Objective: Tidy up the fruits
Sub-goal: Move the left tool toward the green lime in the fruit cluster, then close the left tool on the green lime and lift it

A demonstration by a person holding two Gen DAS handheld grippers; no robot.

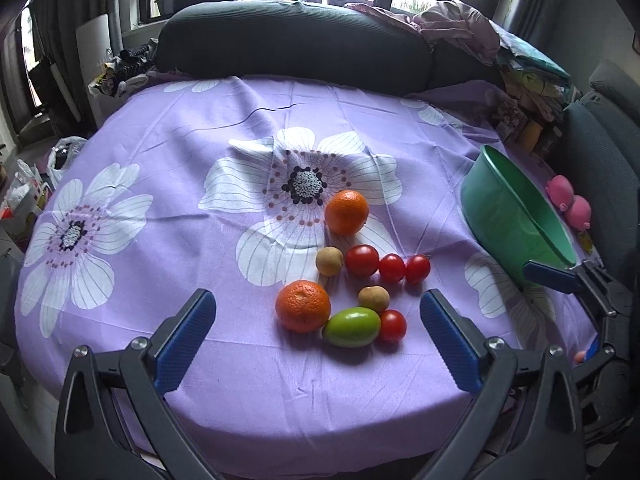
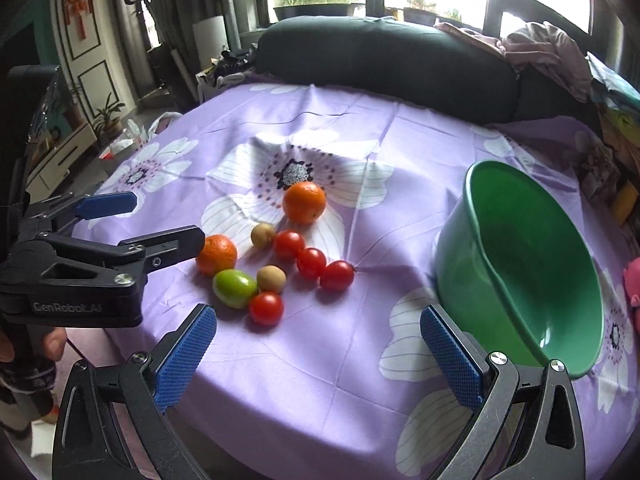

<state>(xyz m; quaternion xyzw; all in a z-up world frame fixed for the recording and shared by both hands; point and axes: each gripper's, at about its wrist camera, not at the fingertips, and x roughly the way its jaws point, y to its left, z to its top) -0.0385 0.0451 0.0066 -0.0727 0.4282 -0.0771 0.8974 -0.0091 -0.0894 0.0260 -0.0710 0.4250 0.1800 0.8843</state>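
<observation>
On the purple flowered cloth [image 1: 168,128] lies a cluster of fruit: two oranges [image 1: 346,212] [image 1: 303,306], several red cherry tomatoes [image 1: 362,260], two small tan round fruits [image 1: 329,261] and one green oval fruit [image 1: 351,327]. My left gripper [image 1: 317,300] hovers open just short of the near orange and holds nothing. A tilted, empty green bowl [image 2: 520,264] stands to the right of the fruit [image 2: 266,308]. My right gripper [image 2: 317,314] is open near the table's front edge, between fruit and bowl. The left gripper [image 2: 160,220] also shows at the left, open.
A dark sofa backrest [image 1: 292,44] runs behind the table, with piled clothes [image 1: 460,20] at its right end. A pink toy [image 1: 568,200] lies beyond the bowl. Bags and clutter [image 1: 24,196] sit on the floor at left. A hand [image 2: 52,344] holds the left gripper's handle.
</observation>
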